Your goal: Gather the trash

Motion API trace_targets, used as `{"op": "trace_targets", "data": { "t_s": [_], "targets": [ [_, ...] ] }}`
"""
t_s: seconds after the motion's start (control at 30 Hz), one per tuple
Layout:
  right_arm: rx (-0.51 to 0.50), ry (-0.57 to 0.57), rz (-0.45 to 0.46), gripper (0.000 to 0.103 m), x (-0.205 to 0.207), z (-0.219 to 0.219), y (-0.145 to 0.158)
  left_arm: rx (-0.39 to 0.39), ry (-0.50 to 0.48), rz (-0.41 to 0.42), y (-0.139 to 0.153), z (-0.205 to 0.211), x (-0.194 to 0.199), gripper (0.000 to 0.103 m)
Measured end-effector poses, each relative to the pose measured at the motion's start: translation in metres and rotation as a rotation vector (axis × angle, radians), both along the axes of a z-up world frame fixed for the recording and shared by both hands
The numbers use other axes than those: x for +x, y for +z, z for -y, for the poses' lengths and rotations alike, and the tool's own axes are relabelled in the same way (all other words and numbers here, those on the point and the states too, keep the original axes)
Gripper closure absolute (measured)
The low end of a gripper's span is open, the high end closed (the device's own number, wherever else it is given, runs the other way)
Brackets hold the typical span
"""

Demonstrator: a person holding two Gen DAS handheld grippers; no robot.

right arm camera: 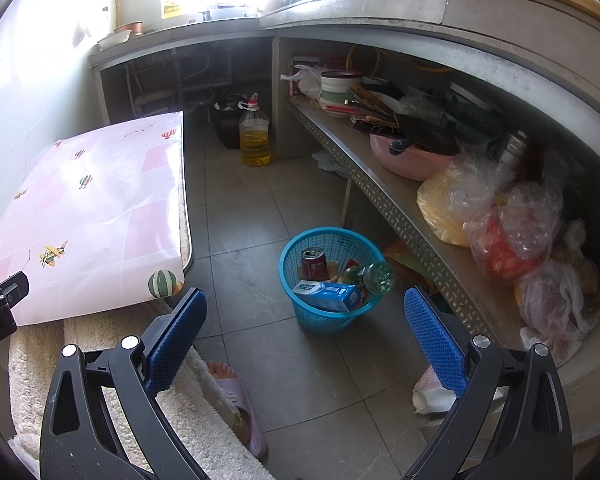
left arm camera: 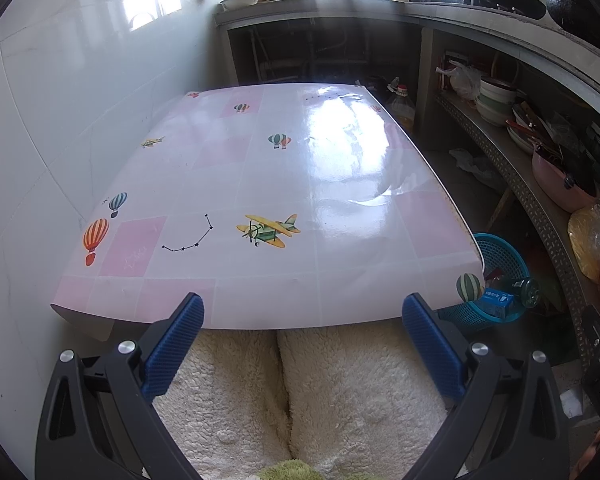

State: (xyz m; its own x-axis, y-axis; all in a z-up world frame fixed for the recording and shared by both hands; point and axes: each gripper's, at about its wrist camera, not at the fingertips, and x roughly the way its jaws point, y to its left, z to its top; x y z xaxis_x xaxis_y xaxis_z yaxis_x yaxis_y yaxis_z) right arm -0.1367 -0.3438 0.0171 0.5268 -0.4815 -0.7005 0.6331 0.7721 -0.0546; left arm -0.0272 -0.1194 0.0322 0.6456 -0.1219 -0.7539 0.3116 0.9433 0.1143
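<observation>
We hold both grippers with their fingers spread wide and nothing between them. Ahead of the left gripper (left arm camera: 303, 322) lies the pink patterned surface (left arm camera: 260, 168), its near edge just past the fingertips. Ahead of the right gripper (right arm camera: 305, 318), between its fingers and a little beyond them, a blue basket (right arm camera: 332, 320) stands on the floor (right arm camera: 240, 232). In it we see a red can (right arm camera: 314, 263), a blue carton (right arm camera: 328, 293) and a green bottle (right arm camera: 374, 277).
</observation>
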Motion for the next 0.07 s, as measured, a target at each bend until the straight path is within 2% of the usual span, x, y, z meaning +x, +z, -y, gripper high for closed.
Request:
{"op": "trace_targets", "data": {
  "t_s": [0.07],
  "targets": [
    [0.001, 0.002, 0.0, 0.008, -0.0002, 0.0008, 0.0, 0.0, -0.001, 0.0, -0.0002, -0.0001, -0.0004, 0.006]
  ]
}}
